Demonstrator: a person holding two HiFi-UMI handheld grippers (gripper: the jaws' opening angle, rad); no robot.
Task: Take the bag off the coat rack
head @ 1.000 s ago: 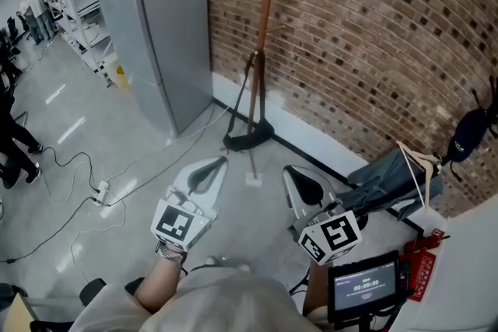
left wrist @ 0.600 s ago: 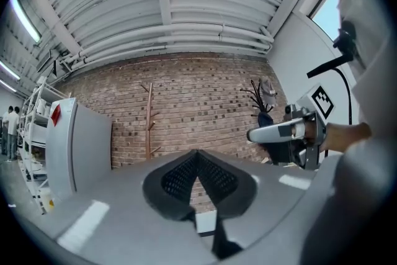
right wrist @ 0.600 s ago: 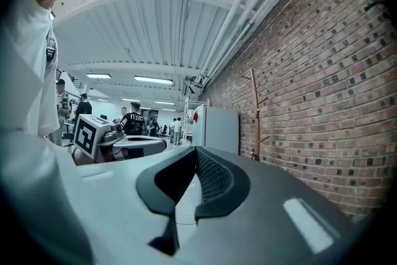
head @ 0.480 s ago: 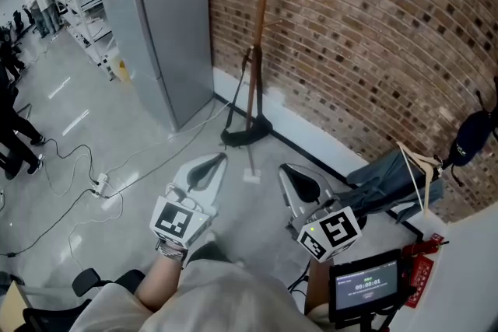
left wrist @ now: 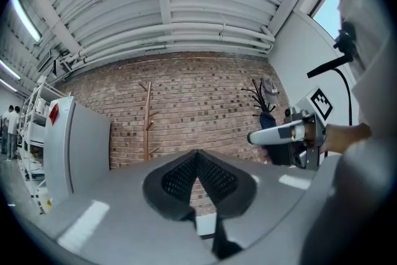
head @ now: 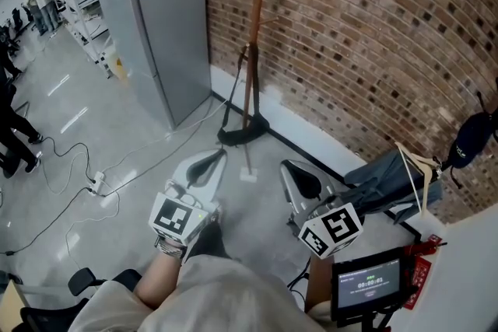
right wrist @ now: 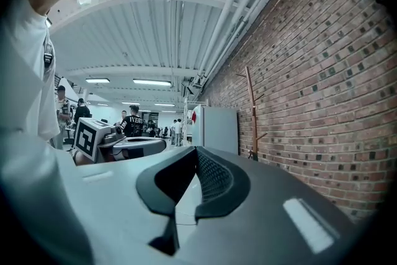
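A wooden coat rack (head: pixel 255 35) stands against the brick wall. A black bag (head: pixel 242 135) hangs low from it by a long strap, with its body down at the rack's foot near the floor. Both grippers are held out short of the rack, well apart from the bag. My left gripper (head: pixel 220 158) is shut and empty, and so is my right gripper (head: pixel 289 167). The left gripper view shows shut jaws (left wrist: pixel 197 156) pointing at the rack (left wrist: pixel 147 124). In the right gripper view the jaws (right wrist: pixel 197 156) are shut, with the rack (right wrist: pixel 251 115) off to the right.
A tall grey cabinet (head: pixel 159 27) stands left of the rack. Cables and a power strip (head: pixel 95 185) lie on the floor at left. Jeans on a hanger (head: pixel 389 179) and a dark cap (head: pixel 469 138) are at the right, a small screen (head: pixel 366 282) below. People stand far left.
The rack and bag have slid slightly left and nearer in the head view. Both grippers stay shut in about the same place.
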